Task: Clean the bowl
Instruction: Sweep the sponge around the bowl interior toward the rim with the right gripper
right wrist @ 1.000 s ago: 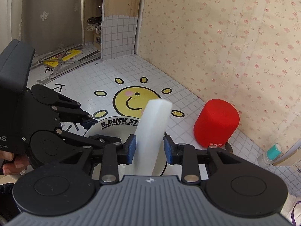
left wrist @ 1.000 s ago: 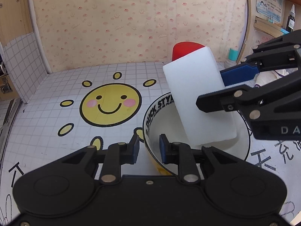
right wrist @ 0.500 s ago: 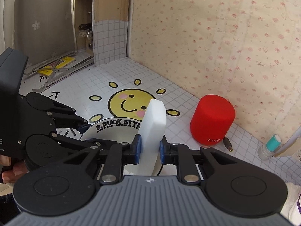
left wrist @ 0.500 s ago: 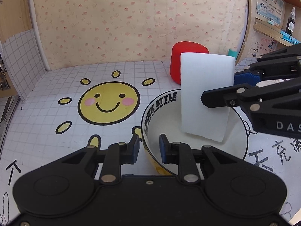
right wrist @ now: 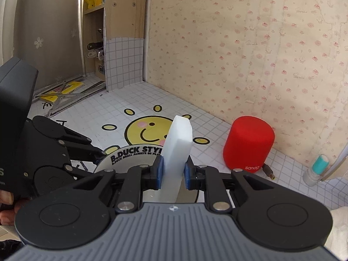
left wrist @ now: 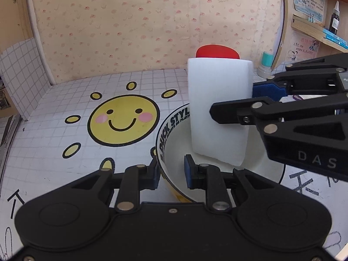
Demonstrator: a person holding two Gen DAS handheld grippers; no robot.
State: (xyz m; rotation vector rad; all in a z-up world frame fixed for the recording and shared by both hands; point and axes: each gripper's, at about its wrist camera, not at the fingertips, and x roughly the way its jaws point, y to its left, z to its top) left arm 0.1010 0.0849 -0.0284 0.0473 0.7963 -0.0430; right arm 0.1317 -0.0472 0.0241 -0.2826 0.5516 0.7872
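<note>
A white bowl with a black lettered rim stands on the tiled mat. My left gripper is shut on its near rim, one pad inside and one outside. A tall white sponge block stands almost upright with its lower end inside the bowl. My right gripper reaches in from the right, shut on the sponge. In the right wrist view the blue pads of that gripper squeeze the sponge on both sides, with the bowl behind it. Whether the sponge touches the bowl's floor is hidden.
A red cylinder speaker stands by the papered wall just beyond the bowl. A small teal-capped bottle sits at the far right. Wooden shelves hold a dark bottle. Metal tools lie by the cupboard. A smiling-sun print marks the mat.
The right gripper's pads have shut onto the sponge. The sponge has swung from leaning to nearly upright. The left gripper and the bowl stay where they were.
</note>
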